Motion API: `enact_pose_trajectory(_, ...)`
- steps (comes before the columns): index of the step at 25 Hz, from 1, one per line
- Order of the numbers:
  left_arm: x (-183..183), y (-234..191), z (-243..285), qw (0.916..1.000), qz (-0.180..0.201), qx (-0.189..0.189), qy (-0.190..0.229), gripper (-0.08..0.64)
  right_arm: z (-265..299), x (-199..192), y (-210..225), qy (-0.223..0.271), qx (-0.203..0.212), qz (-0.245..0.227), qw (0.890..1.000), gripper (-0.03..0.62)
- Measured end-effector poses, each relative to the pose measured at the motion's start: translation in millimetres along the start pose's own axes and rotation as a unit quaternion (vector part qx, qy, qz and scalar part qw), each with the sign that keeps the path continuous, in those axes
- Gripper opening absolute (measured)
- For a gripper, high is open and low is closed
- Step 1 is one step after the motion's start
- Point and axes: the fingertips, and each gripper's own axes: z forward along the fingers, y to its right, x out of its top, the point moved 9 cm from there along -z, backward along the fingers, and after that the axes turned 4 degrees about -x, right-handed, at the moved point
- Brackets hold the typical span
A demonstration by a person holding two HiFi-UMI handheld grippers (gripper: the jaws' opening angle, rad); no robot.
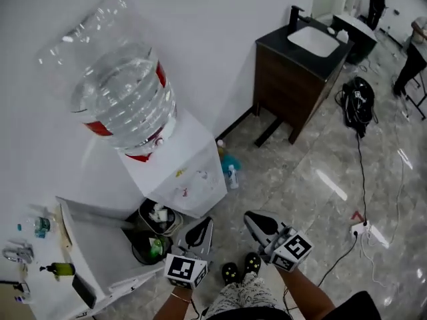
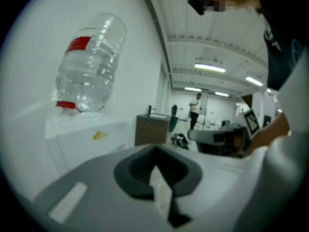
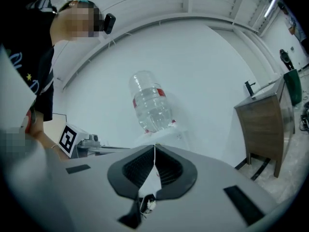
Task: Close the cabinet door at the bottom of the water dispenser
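The white water dispenser (image 1: pixel 190 169) stands against the wall with a large clear bottle (image 1: pixel 123 89) on top. Its bottom cabinet door (image 1: pixel 100 245) is swung wide open to the left, showing dark containers and a green item (image 1: pixel 153 245) inside. My left gripper (image 1: pixel 200 230) is shut and empty, just right of the open cabinet and not touching the door. My right gripper (image 1: pixel 253 219) is also shut and empty, further right above the floor. In the left gripper view the left gripper (image 2: pixel 155 167) faces the dispenser (image 2: pixel 91 134). The right gripper (image 3: pixel 154 151) points at the bottle (image 3: pixel 150 108).
A dark wooden vanity (image 1: pixel 297 72) with a sink stands at the back right. Small bottles (image 1: pixel 230 169) sit on the floor beside the dispenser. A black bag (image 1: pixel 357 102), cables and a power strip (image 1: pixel 360 230) lie on the right. A shelf with a green bottle (image 1: pixel 60 269) is at left.
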Motion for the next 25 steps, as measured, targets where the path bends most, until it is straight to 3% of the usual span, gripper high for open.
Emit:
enact_pose_trajectory(2, 14, 10, -26, 0.9995, 0.025, -0.003, -0.019, -0.002, -12, 21, -21, 0.014, 0.026, -0.008, 1.000, 0.017)
enact_pose_trajectory(4, 28, 17, -48, 0.9991, 0.034, 0.013, -0.021, -0.002, -25, 31, -37, -0.007, 0.050, -0.026, 0.998, 0.017)
enact_pose_trajectory(7, 40, 25, -72, 0.9995, 0.010, 0.031, 0.004, -0.002, -35, 38, -60, -0.034, 0.061, -0.034, 0.997, 0.017)
enact_pose_trajectory(12, 53, 50, -80, 0.9988, -0.007, 0.033, 0.036, -0.002, -45, 50, -71, -0.003, 0.054, -0.006, 0.999, 0.017)
enact_pose_trajectory(16, 57, 56, -87, 0.9977, -0.014, 0.039, 0.054, -0.003, -45, 53, -78, -0.011, 0.079, -0.015, 0.997, 0.017)
enact_pose_trajectory(25, 54, 59, -93, 0.9956, -0.032, 0.068, 0.056, -0.002, -40, 59, -83, -0.024, 0.113, -0.004, 0.993, 0.015)
